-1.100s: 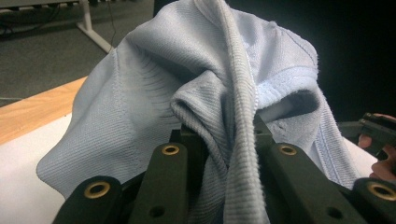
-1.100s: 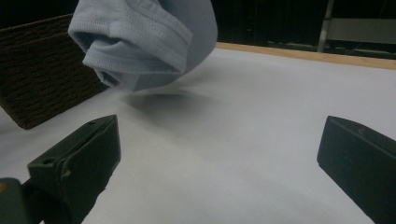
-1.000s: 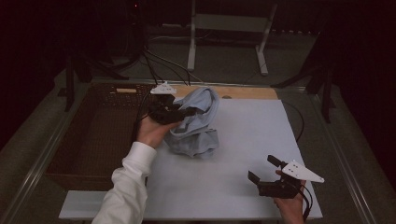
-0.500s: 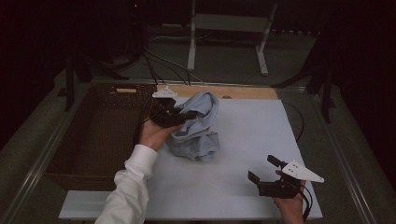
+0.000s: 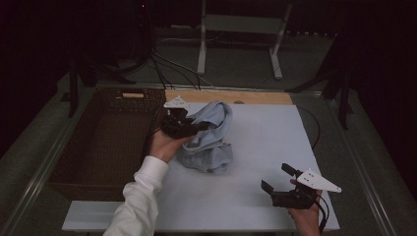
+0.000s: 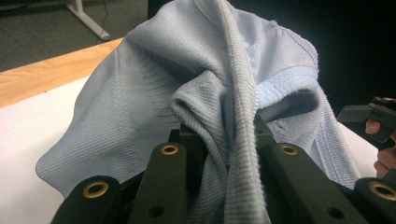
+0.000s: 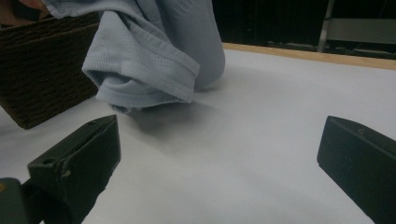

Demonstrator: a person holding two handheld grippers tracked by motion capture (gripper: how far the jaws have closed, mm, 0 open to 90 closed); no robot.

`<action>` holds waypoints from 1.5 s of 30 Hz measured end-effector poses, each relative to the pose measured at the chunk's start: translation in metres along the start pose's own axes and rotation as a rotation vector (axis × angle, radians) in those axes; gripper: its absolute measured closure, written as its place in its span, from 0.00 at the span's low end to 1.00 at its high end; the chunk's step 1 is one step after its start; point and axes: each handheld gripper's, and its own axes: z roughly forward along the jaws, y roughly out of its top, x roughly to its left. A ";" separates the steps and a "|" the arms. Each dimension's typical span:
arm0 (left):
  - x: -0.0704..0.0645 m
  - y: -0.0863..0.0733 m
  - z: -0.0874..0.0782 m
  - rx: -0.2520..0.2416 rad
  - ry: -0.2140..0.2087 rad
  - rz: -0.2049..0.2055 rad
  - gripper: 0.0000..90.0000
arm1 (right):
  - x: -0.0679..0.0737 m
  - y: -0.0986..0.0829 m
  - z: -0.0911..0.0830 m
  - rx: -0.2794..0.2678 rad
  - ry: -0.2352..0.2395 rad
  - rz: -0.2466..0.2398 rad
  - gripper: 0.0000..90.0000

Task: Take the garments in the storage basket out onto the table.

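My left gripper [image 5: 189,129] pinches a bunched fold of a pale blue garment [image 5: 211,140], its jaws pressed together on the ribbed cloth. In the left gripper view the fabric [image 6: 196,98] rises straight up from between the jaws and drapes over them, hiding most of what lies ahead. From above, the garment is partly lifted at the gripper and its lower part rests in a crumpled heap on the white table [image 5: 255,142], just to the right of and below my left gripper. My left hand [image 5: 164,146] wraps the gripper from behind, with a white sleeve [image 5: 140,196] trailing back toward me. A dark woven basket [image 5: 105,142] sits immediately to the left of this gripper, beside the table. My right gripper [image 5: 281,181] is well apart from the cloth, near the table's close right corner, with its jaws spread wide and nothing between them. In the right gripper view the garment [image 7: 154,56] hangs ahead and to the left of those open jaws, its lower edge touching the table [image 7: 261,121], and the basket's [image 7: 42,70] wall stands farther left. Bare white surface lies directly in front of the right gripper.
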 end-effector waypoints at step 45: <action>-0.020 -0.041 0.028 0.063 -0.004 0.040 0.82 | 0.000 0.000 0.000 0.000 0.001 0.001 0.00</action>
